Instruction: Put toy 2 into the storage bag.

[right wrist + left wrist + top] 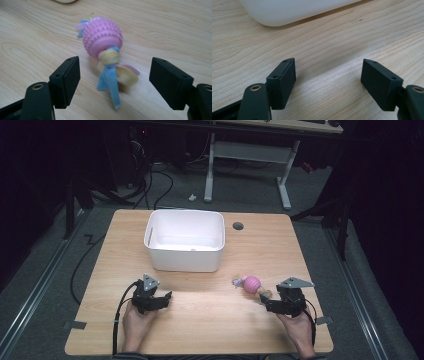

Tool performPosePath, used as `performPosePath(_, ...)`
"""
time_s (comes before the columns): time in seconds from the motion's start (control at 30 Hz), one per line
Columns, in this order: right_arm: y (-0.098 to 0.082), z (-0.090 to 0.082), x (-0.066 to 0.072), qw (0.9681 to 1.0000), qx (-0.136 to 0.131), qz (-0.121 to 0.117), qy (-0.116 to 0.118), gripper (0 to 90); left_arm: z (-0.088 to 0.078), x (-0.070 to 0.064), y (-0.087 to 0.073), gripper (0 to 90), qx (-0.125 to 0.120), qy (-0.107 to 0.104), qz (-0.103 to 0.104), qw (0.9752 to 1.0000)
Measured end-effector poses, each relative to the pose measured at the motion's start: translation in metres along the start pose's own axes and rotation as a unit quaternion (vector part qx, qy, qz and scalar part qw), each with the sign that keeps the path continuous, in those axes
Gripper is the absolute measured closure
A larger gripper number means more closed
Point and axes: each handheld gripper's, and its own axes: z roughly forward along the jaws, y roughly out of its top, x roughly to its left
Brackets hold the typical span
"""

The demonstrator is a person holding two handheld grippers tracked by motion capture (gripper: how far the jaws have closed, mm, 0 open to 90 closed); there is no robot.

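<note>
At the near edge of the wooden surface (210,320) two hands come in from below, each holding tongs. The left tongs (165,298) rest low over bare wood toward the near left; in the left gripper view their jaws stand wide apart with nothing but wood grain between them (328,75). The right tongs (265,304) sit toward the near right, pointing at a pink studded ball toy (251,284) that lies on the surface just beyond their tips. In the right gripper view the jaws are parted, and the toy (103,40) lies ahead of and between them: its yellow, blue and pink ribbon tails (111,75) trail back into the gap, but neither pad touches them, so the tongs have hold of nothing. A second small tuft of ribbons sticks out at the far side of the ball. Farther back, near the middle of the surface, stands a white rectangular tub (185,262), open at the top, well apart from the toy. Its rounded lower edge shows at the top of the left gripper view (294,12). Behind the tub to the right is a dark round hole (238,226) in the surface.
</note>
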Motion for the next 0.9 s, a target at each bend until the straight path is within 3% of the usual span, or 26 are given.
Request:
performPosePath(0.27,0.024,0.006,0.007,0.9994,0.022,-0.027,0.005,25.0,0.0,0.0,0.0,28.2,0.0,0.001,-0.001,1.0)
performPosePath(0.63,0.043,0.027,0.006,0.9977,0.06,-0.026,0.016,25.9,0.0,0.0,0.0,28.2,0.0,0.0,-0.001,1.0)
performPosePath(0.9,0.044,0.04,0.006,0.9965,0.076,-0.026,0.022,24.7,0.0,0.0,0.0,28.2,0.0,0.0,-0.002,1.0)
